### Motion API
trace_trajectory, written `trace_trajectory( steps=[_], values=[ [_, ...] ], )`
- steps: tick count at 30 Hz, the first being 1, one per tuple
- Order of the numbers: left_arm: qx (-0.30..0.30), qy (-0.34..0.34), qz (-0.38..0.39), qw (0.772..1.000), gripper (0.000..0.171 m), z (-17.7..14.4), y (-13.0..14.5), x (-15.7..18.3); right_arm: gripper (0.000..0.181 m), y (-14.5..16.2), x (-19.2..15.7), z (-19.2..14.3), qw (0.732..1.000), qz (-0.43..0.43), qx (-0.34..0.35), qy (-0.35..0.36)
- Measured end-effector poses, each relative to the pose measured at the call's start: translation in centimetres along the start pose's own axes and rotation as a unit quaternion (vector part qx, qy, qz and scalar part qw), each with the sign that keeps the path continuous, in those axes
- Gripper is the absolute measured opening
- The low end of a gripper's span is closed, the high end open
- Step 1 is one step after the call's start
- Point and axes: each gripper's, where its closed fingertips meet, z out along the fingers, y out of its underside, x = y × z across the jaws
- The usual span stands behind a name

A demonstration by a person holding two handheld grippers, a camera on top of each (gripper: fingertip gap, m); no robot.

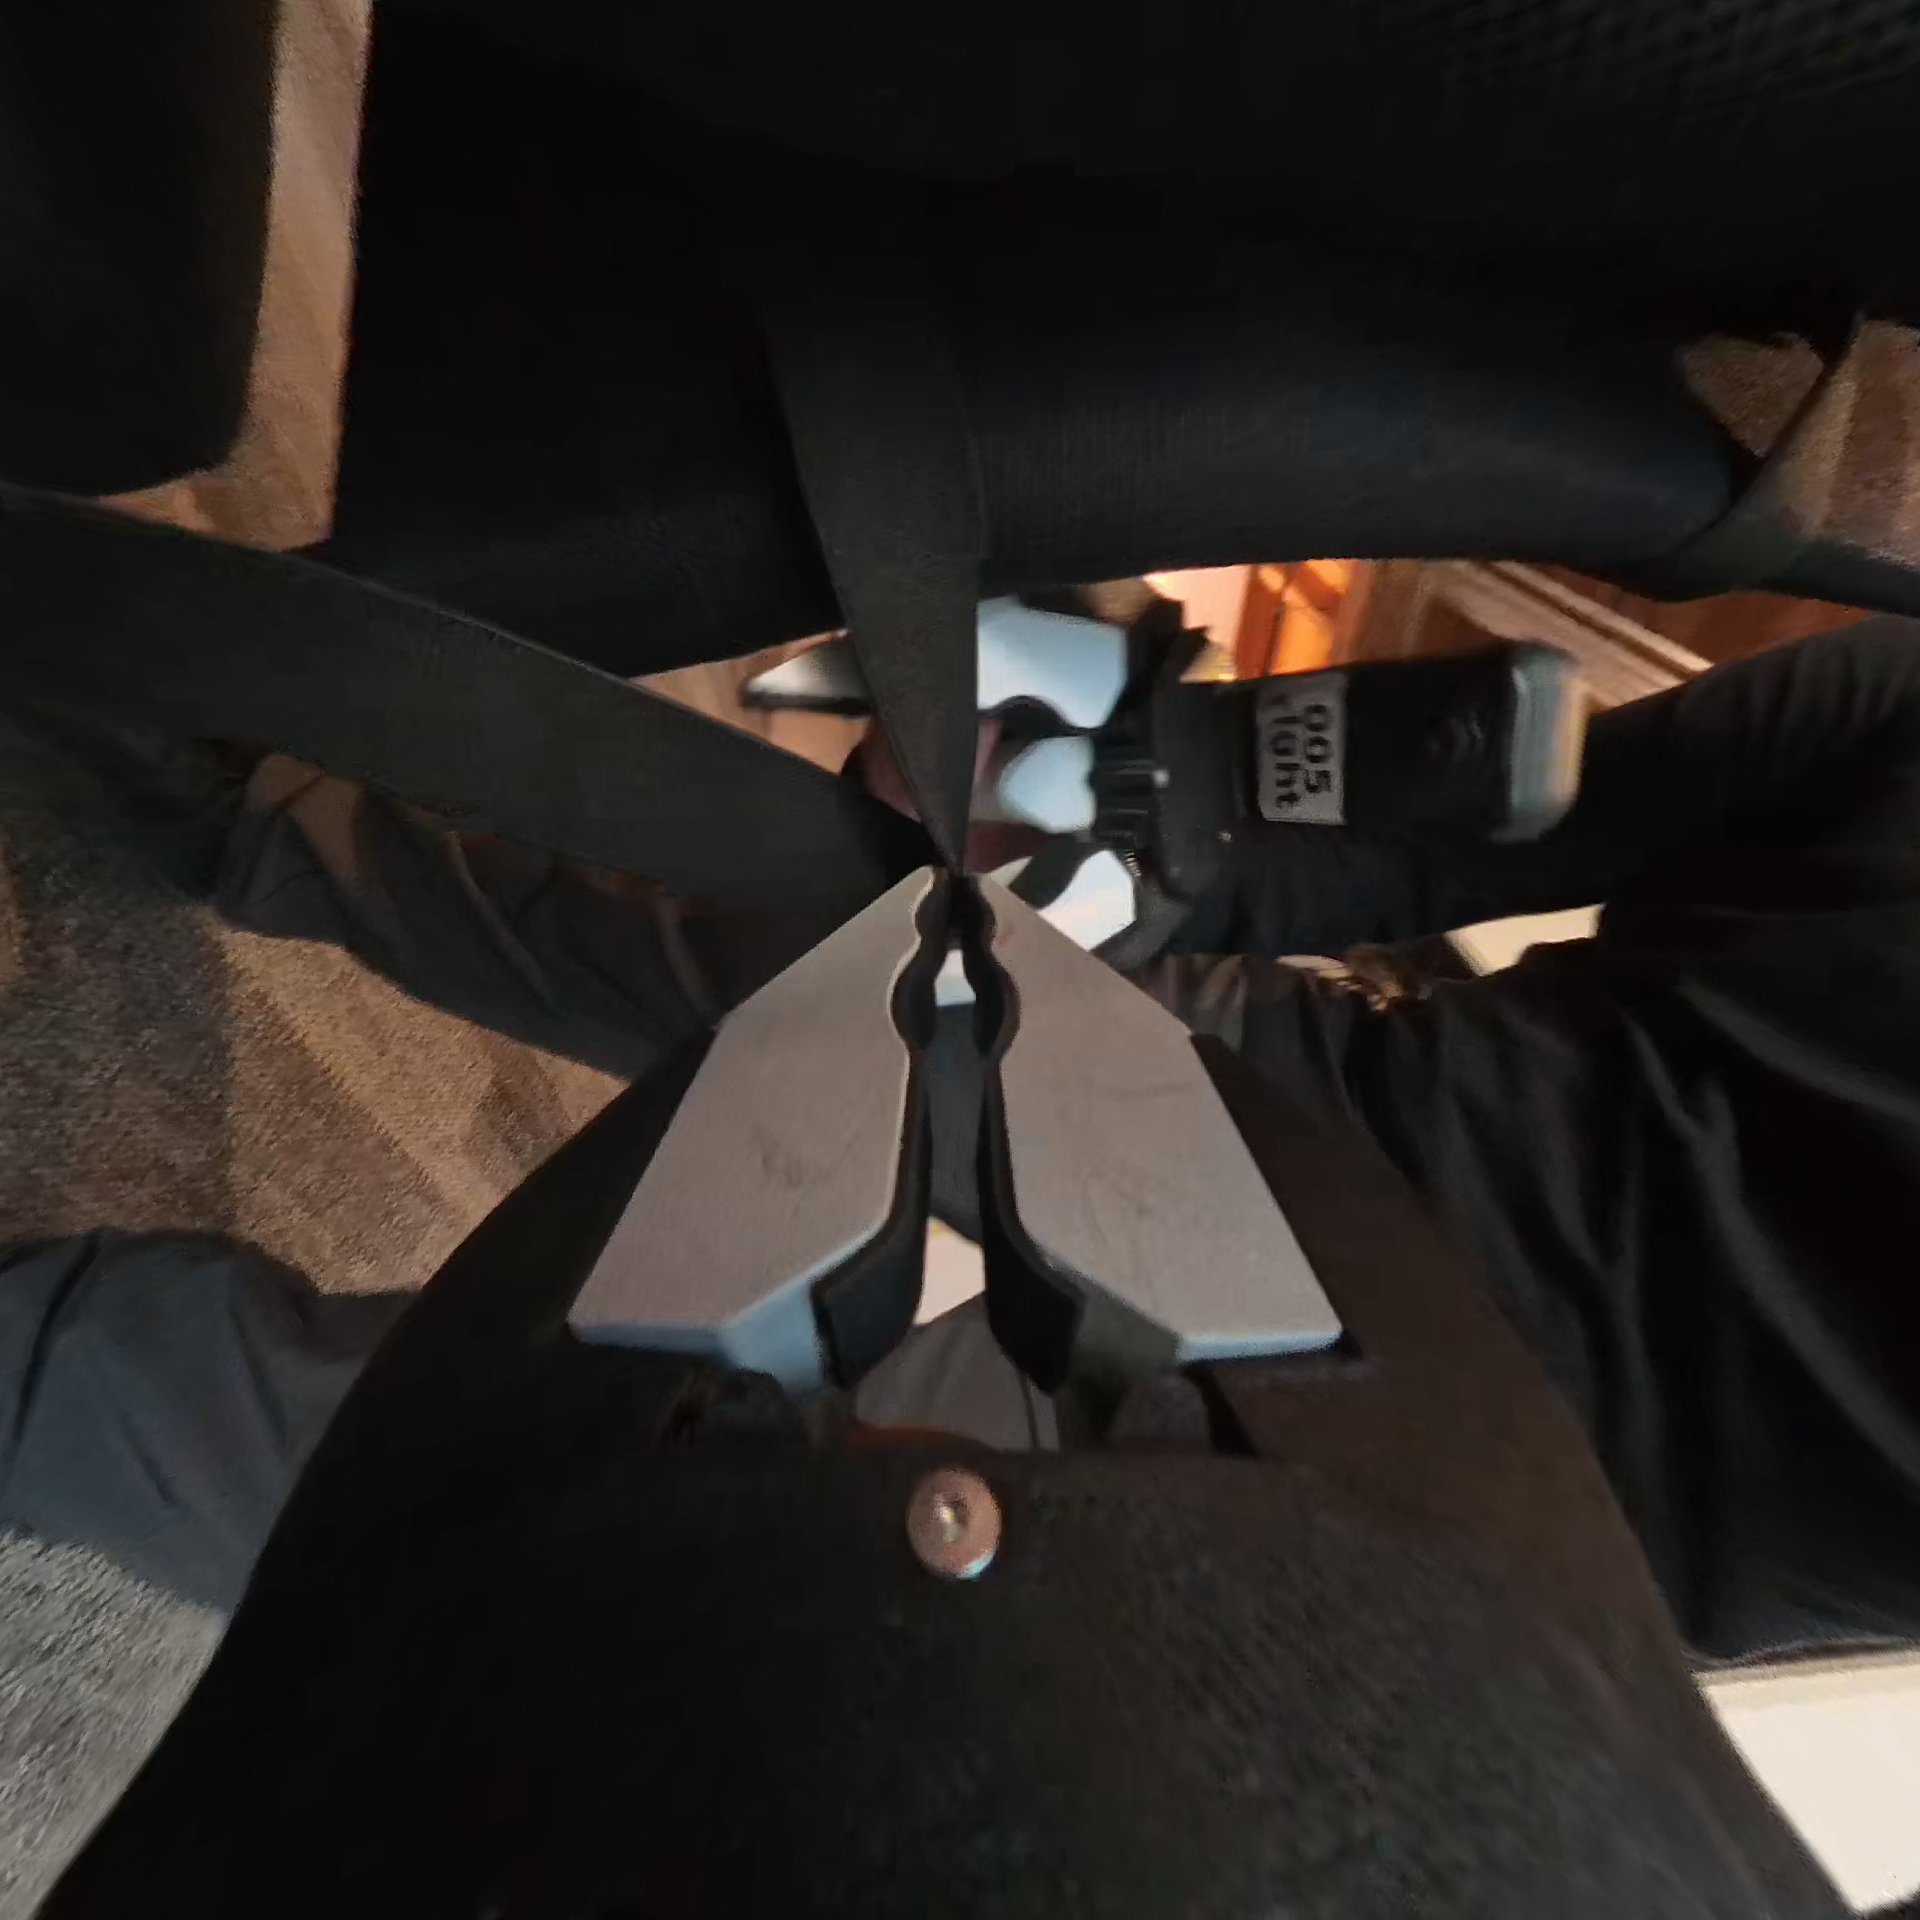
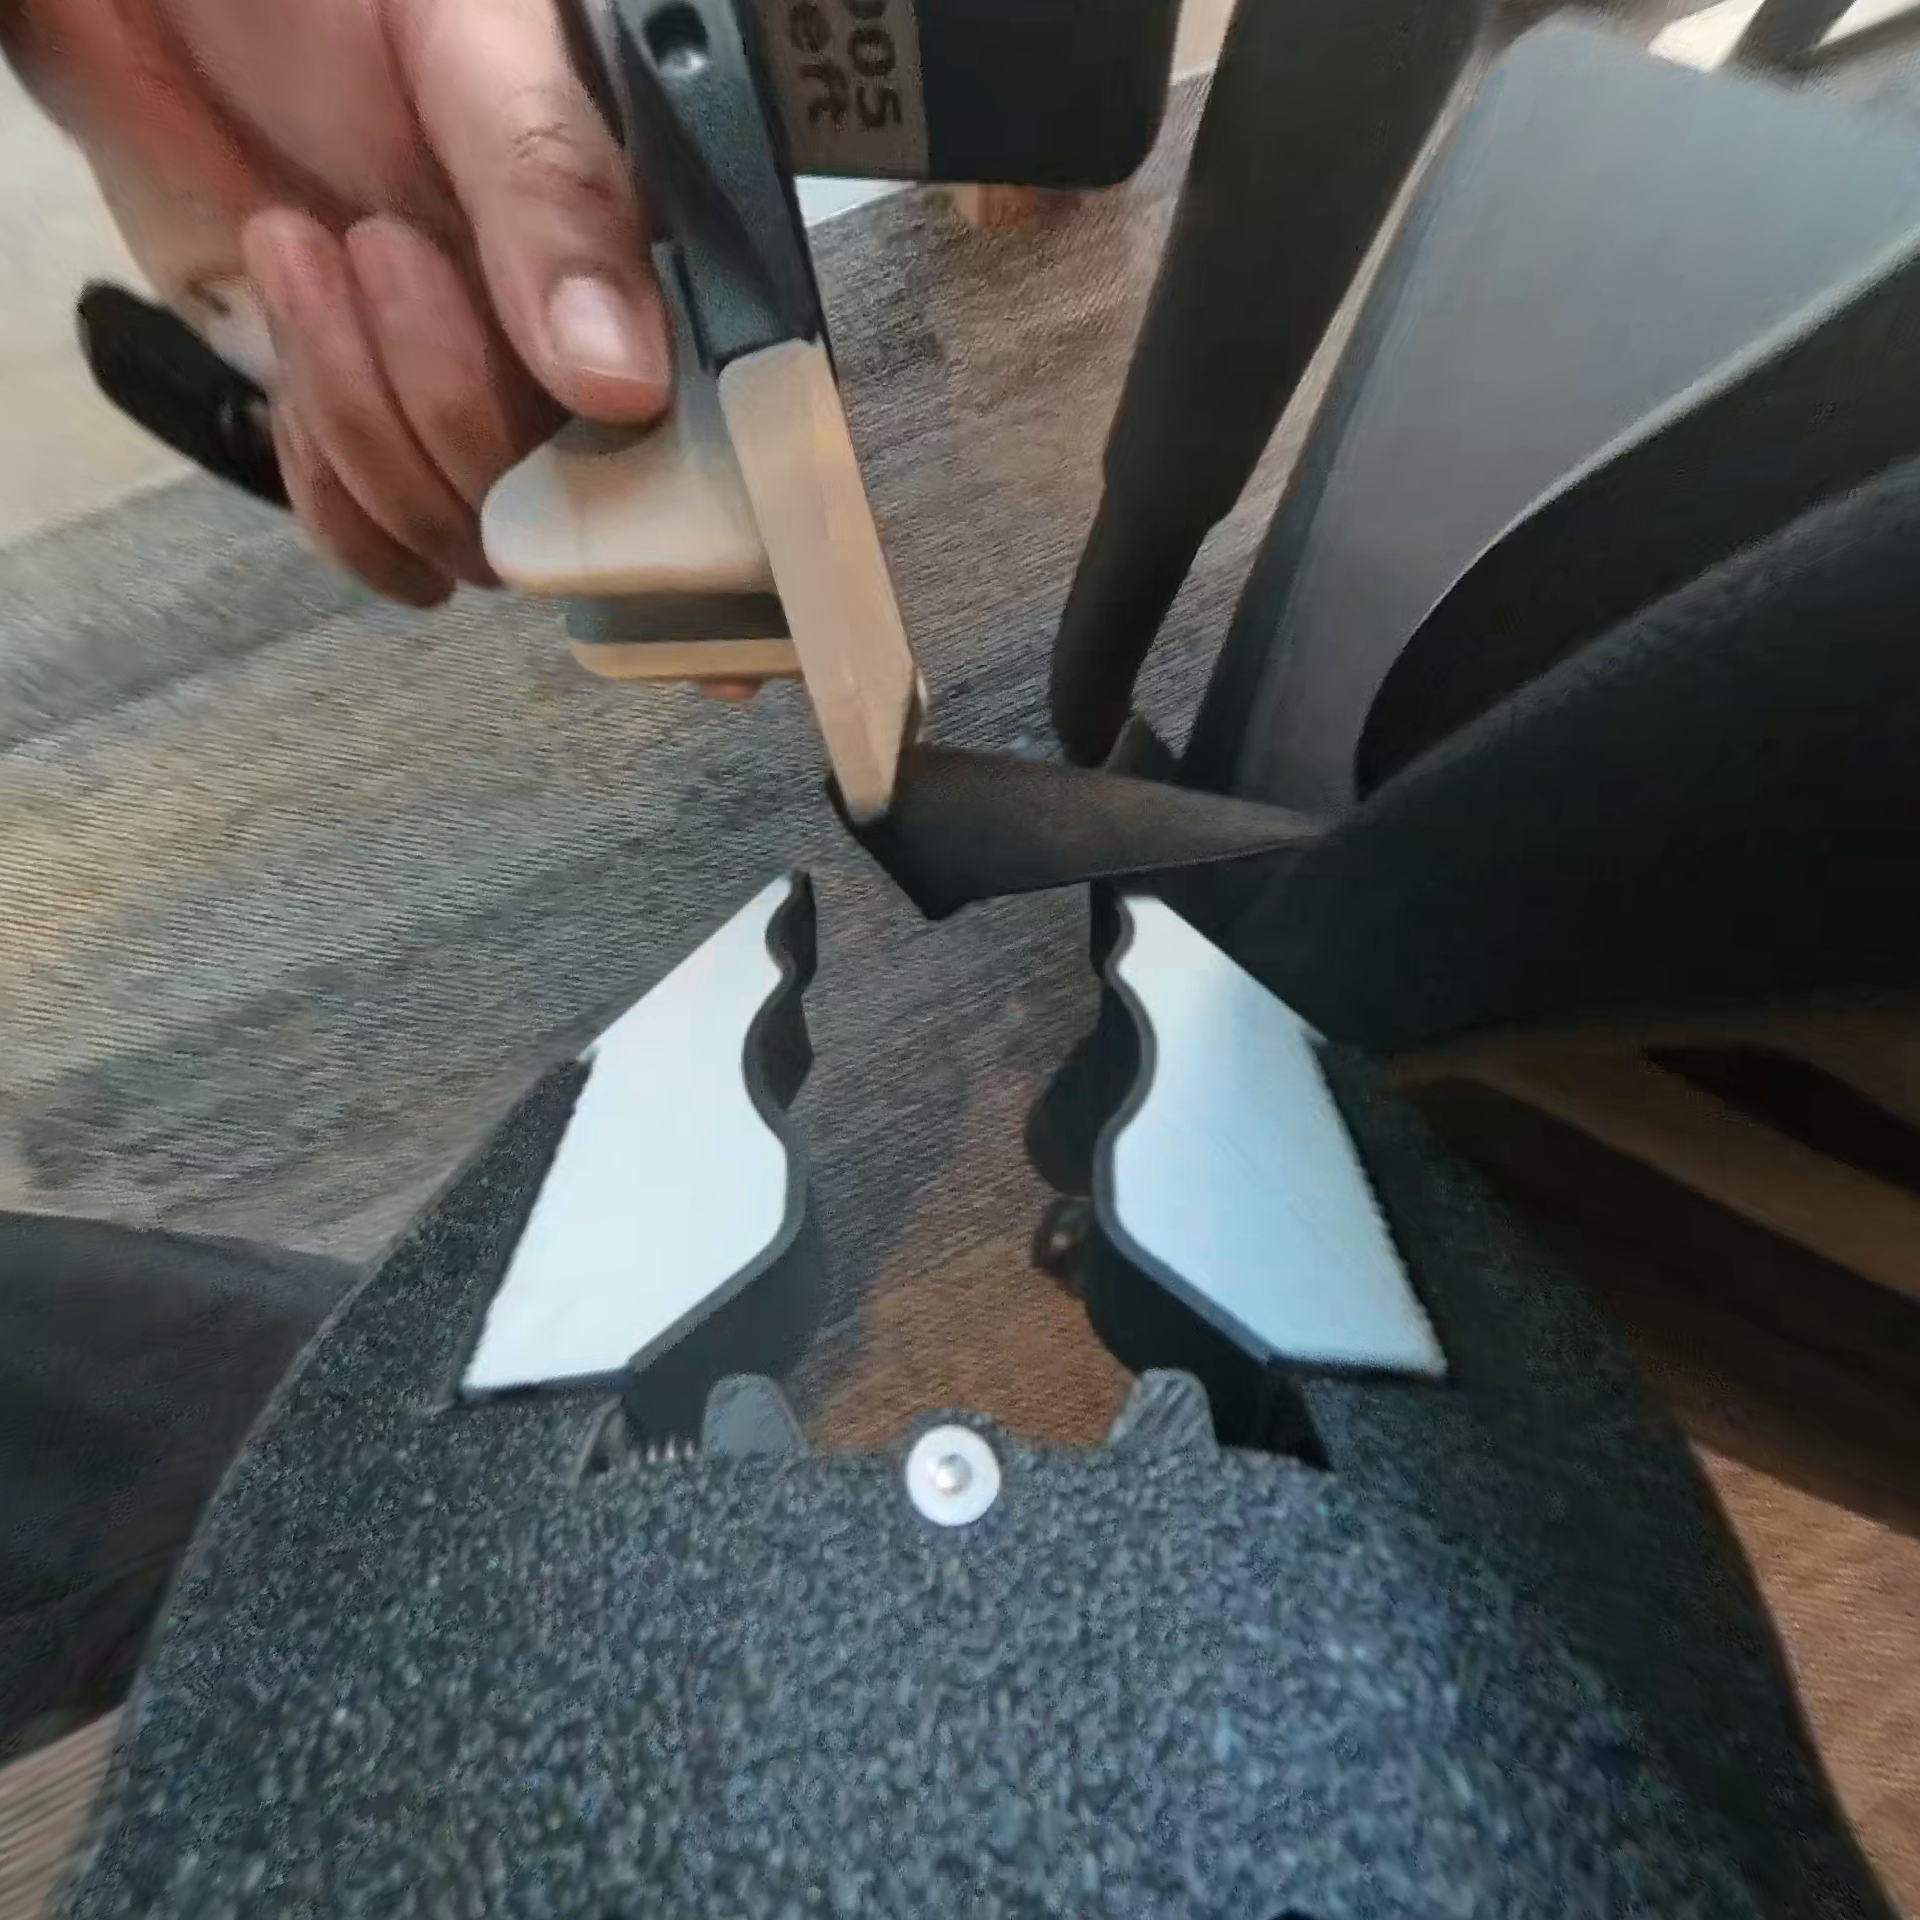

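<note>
My left gripper [image 1: 951, 883] is shut on the end of a flat black strap [image 1: 894, 540] that runs up to a black mesh-padded bag [image 1: 1247, 343]. In the right wrist view the same gripper [image 2: 868, 800], held by a bare hand [image 2: 416, 260], pinches the strap's folded tip [image 2: 1039, 831], which is pulled taut from the black bag [image 2: 1662, 779]. My right gripper [image 2: 951, 914] is open and empty, its fingers just below the strap tip, not touching it. It also shows in the left wrist view [image 1: 1029, 748], just behind the strap.
A second black strap [image 1: 416, 675] crosses at the left. Grey carpet [image 2: 312, 831] lies below. A black-sleeved arm [image 1: 1662, 1195] fills the right of the left wrist view. A black curved panel [image 2: 1507, 364] and a black leg [image 2: 1195, 364] stand behind the strap. My two grippers' fingertips are within a few centimetres of each other.
</note>
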Motion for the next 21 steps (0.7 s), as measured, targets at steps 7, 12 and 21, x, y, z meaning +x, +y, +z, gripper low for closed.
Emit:
trace_trajectory(
  steps=[7, 12, 21],
  values=[
    [-0.014, -0.026, 0.011, 0.999, 0.000, -0.5, -0.3, 0.6, 0.037, -2.9, -0.6, -0.6, 0.996, 0.066, 0.041, -0.051],
    [0.009, -0.092, 0.077, 0.993, 0.000, -0.4, -0.5, -0.1, 0.008, -2.1, -1.0, -1.0, 0.996, 0.050, 0.021, -0.072],
    [0.035, -0.335, 0.303, 0.891, 0.020, -4.1, 0.1, -1.2, 0.000, -1.4, -0.8, -2.0, 0.997, 0.041, -0.021, -0.069]
  ],
)
